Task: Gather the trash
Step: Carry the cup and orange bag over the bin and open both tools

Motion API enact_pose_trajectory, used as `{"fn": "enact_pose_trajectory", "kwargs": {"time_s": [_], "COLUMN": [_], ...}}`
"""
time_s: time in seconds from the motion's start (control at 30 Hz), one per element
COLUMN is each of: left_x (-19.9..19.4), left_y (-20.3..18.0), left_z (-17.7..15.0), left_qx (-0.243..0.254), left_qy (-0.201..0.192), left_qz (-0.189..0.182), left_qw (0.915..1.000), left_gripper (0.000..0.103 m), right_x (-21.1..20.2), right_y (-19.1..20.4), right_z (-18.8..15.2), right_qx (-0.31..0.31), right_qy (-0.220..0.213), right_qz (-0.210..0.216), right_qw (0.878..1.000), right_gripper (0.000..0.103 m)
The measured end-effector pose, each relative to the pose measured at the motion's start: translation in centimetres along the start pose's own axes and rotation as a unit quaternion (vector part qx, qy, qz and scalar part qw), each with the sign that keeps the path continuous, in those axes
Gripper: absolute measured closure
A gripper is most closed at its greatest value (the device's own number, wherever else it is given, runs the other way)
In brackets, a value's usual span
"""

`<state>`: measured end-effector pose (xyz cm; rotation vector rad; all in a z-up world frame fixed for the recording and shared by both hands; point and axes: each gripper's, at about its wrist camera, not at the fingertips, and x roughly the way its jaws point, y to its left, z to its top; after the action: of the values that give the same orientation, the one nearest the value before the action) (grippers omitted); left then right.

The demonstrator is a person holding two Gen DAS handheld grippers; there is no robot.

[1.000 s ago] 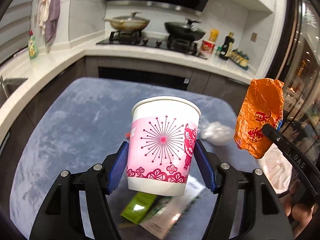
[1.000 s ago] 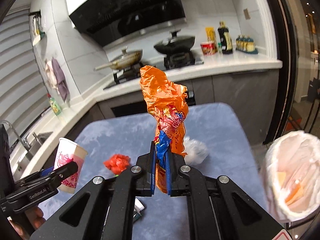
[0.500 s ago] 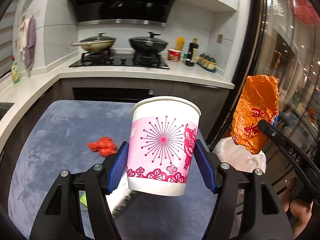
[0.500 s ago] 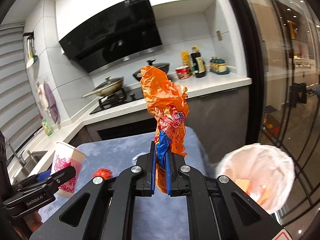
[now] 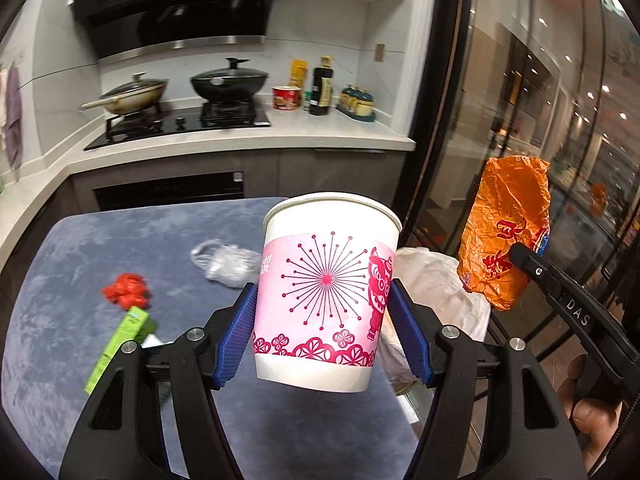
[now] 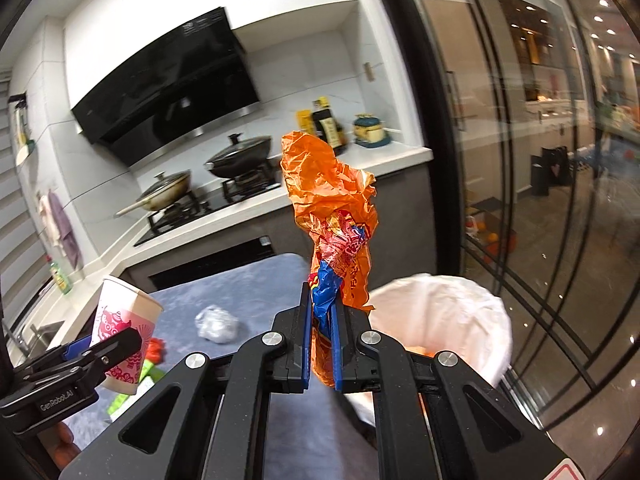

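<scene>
Trash: paper cup (image 5: 326,304) pinched in left tongs (image 5: 324,338); orange wrapper (image 6: 334,216) pinched in right tongs (image 6: 322,346).
Change: both have swung from tabletop (image 5: 72,248) toward lined bin (image 6: 472,312).
Meaning: dropping looks next.

Left tool (image 5: 325,312) body cut by bottom edge. Paper cup (image 5: 326,300) hides desk (image 5: 60,280) patch behind it and part of bin bag (image 5: 436,292). Bin contents unclear in right view: orange blur inside bin bag (image 6: 452,312). Orange wrapper (image 6: 332,216) lower end pinched inside right tool (image 6: 322,340), print unreadable. Green packet (image 5: 120,340) blurred, text illegible. Clear plastic wad (image 5: 228,264) smeared. Thumb (image 5: 592,420) only, lower right; rest of person out of frame.
</scene>
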<state>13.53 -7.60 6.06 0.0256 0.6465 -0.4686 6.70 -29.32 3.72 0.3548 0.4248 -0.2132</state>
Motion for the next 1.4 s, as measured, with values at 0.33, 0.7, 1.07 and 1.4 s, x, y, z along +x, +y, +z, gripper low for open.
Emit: {"fn": "enact_pose_trajectory", "kwargs": {"time_s": [0.33, 0.7, 1.07, 1.4], "left_x": [3.3, 7.8, 12.8, 15.2], "left_y": [-5.6, -10.3, -13.3, -14.0], "left_z": [-0.6, -1.2, -1.4, -0.7], "left_qx": [0.037, 0.074, 0.095, 0.083], "left_qy": [0.024, 0.051, 0.077, 0.093], "left_qz": [-0.023, -0.038, -0.041, -0.048], "left_qw": [0.9988, 0.9952, 0.9916, 0.9911], "left_gripper": [0.041, 0.041, 0.04, 0.026], "right_x": [0.5, 2.8, 6.3, 7.2], "right_y": [-5.6, -10.2, -12.0, -12.8], "right_z": [-0.9, -2.2, -3.1, -3.1], "right_qx": [0.029, 0.055, 0.063, 0.075], "right_qy": [0.012, 0.039, 0.062, 0.062], "right_qz": [-0.032, -0.053, -0.06, -0.067], "right_qw": [0.999, 0.996, 0.994, 0.993], "right_gripper": [0.095, 0.095, 0.092, 0.078]}}
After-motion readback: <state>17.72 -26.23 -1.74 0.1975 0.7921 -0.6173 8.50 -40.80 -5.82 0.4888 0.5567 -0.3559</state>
